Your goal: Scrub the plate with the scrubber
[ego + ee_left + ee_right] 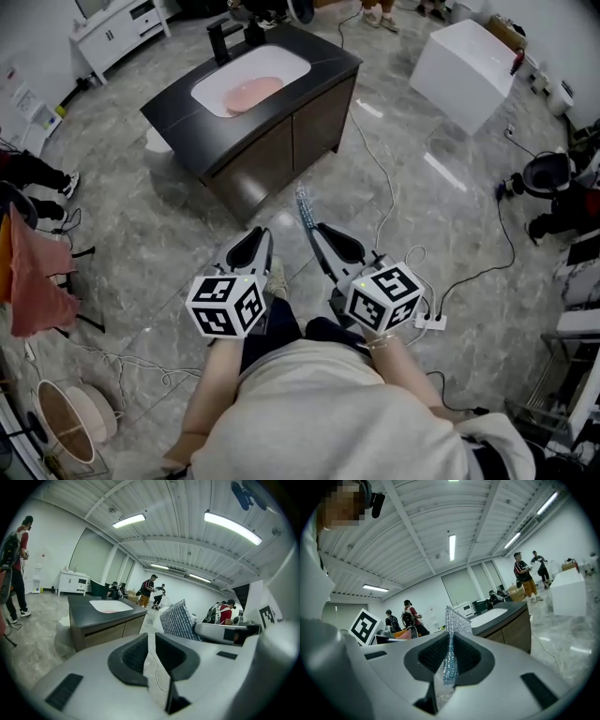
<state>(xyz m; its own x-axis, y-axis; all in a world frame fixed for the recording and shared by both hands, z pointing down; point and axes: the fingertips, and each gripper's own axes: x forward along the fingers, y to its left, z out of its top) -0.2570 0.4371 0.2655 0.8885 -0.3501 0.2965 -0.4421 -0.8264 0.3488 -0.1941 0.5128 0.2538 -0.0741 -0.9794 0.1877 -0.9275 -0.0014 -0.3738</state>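
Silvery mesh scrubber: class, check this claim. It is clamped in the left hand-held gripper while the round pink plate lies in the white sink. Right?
Wrong gripper. The silvery mesh scrubber is clamped in the right hand-held gripper, as the right gripper view shows; the round pink plate does lie in the white sink.

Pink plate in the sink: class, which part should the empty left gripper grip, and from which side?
Probably the rim nearest the person, from above. The plate lies flat in the white basin, so only its edge offers a lip, and the basin walls block a sideways approach for the left gripper.
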